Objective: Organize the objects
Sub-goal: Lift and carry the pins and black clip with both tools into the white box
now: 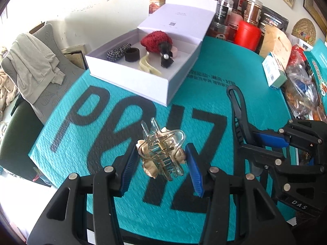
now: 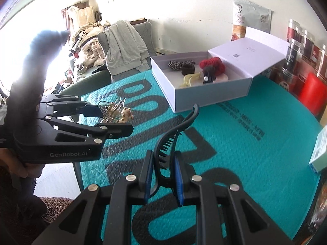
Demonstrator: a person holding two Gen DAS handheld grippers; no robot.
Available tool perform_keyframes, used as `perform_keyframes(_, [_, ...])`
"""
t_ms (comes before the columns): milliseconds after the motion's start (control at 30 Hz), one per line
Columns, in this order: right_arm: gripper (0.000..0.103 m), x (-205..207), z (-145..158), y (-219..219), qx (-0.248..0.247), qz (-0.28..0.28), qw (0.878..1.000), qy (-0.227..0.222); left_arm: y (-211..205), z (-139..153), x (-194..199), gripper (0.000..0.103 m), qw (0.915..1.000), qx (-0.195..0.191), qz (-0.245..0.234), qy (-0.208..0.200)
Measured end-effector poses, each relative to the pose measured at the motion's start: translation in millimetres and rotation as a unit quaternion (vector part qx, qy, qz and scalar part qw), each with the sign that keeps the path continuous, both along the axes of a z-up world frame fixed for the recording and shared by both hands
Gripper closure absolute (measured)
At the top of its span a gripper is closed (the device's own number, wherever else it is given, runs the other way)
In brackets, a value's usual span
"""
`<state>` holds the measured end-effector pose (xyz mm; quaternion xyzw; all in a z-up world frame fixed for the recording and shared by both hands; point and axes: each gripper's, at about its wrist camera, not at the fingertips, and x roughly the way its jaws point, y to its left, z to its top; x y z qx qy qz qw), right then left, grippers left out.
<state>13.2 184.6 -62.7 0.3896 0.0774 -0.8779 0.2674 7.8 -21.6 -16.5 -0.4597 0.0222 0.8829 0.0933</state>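
My left gripper (image 1: 162, 161) is shut on a clear claw hair clip (image 1: 161, 153) with beige bear charms, held above the teal mat (image 1: 102, 122). It also shows in the right wrist view (image 2: 116, 112). My right gripper (image 2: 163, 175) is shut on a black banana hair clip (image 2: 173, 134), also seen in the left wrist view (image 1: 239, 114). An open white box (image 1: 130, 75) lies ahead on the mat and holds a red scrunchie (image 1: 155, 40), a black band (image 1: 132, 54), a checked scrunchie (image 1: 117, 52), a cream clip (image 1: 148, 65) and a black bow clip (image 1: 166, 56).
Jars and a red canister (image 1: 247, 32) stand behind the box. Packets, a small carton (image 1: 273, 69) and bags crowd the right edge. A chair draped with grey cloth (image 1: 34, 61) stands at the left of the table.
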Motion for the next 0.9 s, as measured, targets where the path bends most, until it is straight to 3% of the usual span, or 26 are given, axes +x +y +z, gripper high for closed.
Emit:
perform_keyframes(333, [0.084, -46, 21, -4, -0.004, 0.01, 1.0, 0.007, -11, 21, -46, 0.057, 0.9998, -0.008, 0.014, 0.009])
perform_keyframes(900, [0.084, -120, 35, -5, -0.002, 0.02, 1.0, 0.019, -13, 21, -130, 0.057, 1.0, -0.005, -0.001, 0.001])
